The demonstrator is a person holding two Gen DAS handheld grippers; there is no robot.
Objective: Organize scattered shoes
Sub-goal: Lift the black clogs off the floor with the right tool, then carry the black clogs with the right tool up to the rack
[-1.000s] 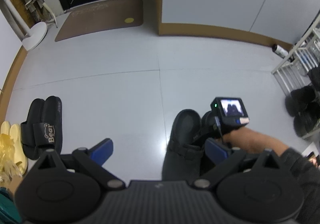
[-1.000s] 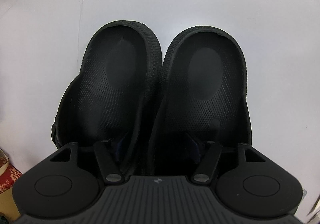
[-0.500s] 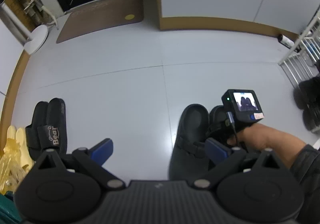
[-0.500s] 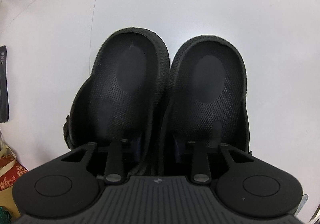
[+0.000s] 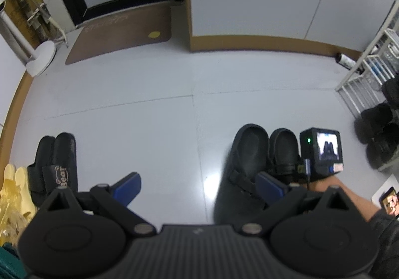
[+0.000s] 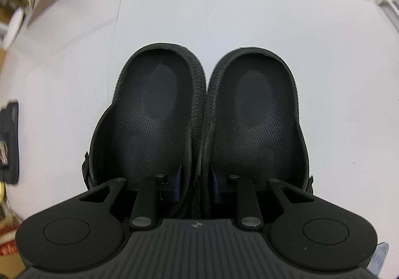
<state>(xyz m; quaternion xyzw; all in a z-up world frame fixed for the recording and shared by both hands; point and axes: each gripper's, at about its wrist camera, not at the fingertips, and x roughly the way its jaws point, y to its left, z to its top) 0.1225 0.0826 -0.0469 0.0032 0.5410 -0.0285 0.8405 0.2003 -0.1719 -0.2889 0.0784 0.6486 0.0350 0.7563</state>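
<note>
A pair of black clogs (image 6: 154,109) hangs heel-up, side by side, above the pale floor. My right gripper (image 6: 197,186) has one finger inside each clog, and its jaws are closing, with the pads pressing the two inner walls together. In the left wrist view the same clogs (image 5: 249,149) show at the right, under the right gripper's camera body (image 5: 321,151) and a person's forearm. My left gripper (image 5: 198,186) stands open over bare floor with nothing between its blue pads.
Black "Bear" slippers (image 5: 53,166) and yellow slippers (image 5: 15,184) lie at the left wall. A white rack (image 5: 369,71) with dark shoes (image 5: 379,129) at its foot stands on the right. A brown doormat (image 5: 119,32) and a fan base (image 5: 41,59) are farther back.
The right gripper's jaws closed on the clogs' inner walls, drawing the two together, and the pair rose from the floor. The left gripper hardly moved.
</note>
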